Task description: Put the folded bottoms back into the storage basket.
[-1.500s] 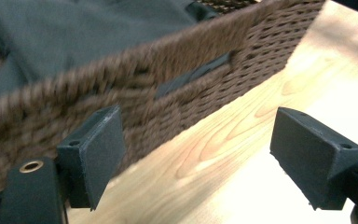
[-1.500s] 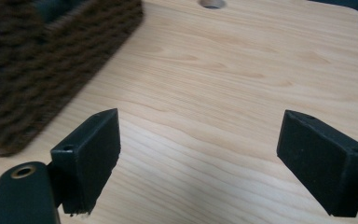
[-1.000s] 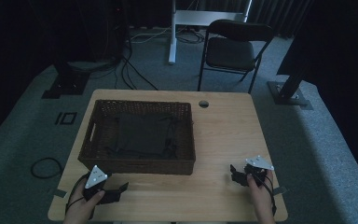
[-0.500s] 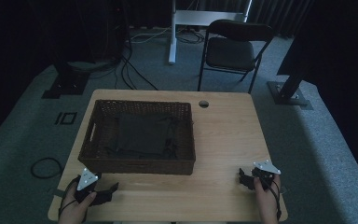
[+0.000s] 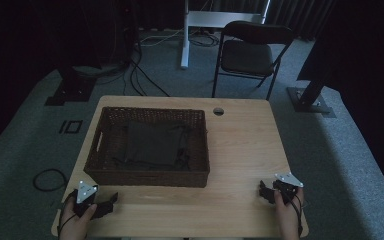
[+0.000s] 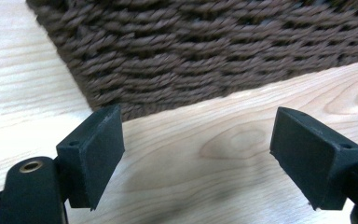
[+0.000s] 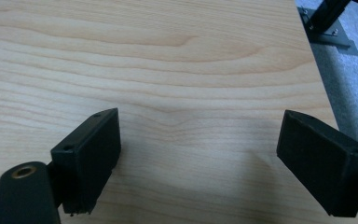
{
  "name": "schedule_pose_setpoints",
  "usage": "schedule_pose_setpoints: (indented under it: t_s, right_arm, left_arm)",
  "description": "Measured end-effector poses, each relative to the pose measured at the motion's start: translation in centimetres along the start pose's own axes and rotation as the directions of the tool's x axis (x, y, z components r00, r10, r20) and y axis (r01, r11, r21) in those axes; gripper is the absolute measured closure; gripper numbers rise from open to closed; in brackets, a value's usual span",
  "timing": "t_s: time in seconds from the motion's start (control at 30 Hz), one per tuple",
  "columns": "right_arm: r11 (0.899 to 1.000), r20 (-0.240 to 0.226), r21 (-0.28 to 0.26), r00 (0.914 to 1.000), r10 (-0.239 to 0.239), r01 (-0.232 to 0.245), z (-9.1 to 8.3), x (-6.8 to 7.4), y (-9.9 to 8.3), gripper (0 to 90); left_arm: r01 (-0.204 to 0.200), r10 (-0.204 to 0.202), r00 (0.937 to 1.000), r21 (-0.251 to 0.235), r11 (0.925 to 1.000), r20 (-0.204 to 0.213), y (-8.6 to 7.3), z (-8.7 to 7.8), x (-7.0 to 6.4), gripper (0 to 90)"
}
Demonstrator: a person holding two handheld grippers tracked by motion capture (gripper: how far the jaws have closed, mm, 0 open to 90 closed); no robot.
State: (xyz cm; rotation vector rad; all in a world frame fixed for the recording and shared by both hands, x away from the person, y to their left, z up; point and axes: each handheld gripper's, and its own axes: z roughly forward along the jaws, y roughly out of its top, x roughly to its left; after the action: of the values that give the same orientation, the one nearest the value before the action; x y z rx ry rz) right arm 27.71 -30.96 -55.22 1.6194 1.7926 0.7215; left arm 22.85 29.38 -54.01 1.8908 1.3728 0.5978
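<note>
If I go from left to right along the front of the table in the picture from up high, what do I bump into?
Left claw → brown woven basket, with dark cloth inside → bare wooden table → right claw.

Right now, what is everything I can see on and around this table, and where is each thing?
Wicker basket: one, dark brown, on the left half of the table.
Folded cloth: one, dark grey, lying inside the basket.
Table: one, pale wood, with a round hole near its far edge.
Folding chair: one, black, on the carpet beyond the table.
Stand bases: two, dark, on the floor to the far left and far right.
Cables: several, black, across the floor behind the table.
Left gripper: one, black with a grey plate, at the near left edge, fingers wide open.
Right gripper: one, black with a grey plate, at the near right corner, fingers wide open.
</note>
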Motion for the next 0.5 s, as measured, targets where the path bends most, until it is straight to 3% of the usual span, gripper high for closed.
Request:
schedule_pose_setpoints:
  t_s: [0.1, 0.3, 0.4, 0.5]
  right_arm:
    - [1.000, -0.006, 0.007, 0.9997, 0.022, -0.022, 0.0, -0.1, 0.0, 13.4]
    - [0.994, -0.028, 0.034, 0.9944, 0.102, -0.101, 0.0, -0.1, -0.1, 12.6]
    - [0.993, -0.021, 0.035, 0.9937, 0.111, -0.110, 0.1, 0.0, -0.1, 12.0]
    - [0.993, -0.019, 0.036, 0.9935, 0.112, -0.111, 0.1, 0.0, 0.0, 11.8]
  left_arm:
    - [0.022, -0.023, 0.9987, -0.005, 0.9997, -0.047, -0.2, 0.0, 0.5, 18.1]
    - [0.064, -0.062, 0.9961, 0.019, 0.9978, -0.063, -0.6, 0.2, 1.2, 18.1]
    - [0.067, -0.065, 0.9951, 0.032, 0.9972, -0.075, -0.6, 0.3, 1.3, 18.1]
    - [0.046, -0.040, 0.9954, 0.070, 0.9965, -0.087, -0.5, 0.5, 1.2, 17.5]
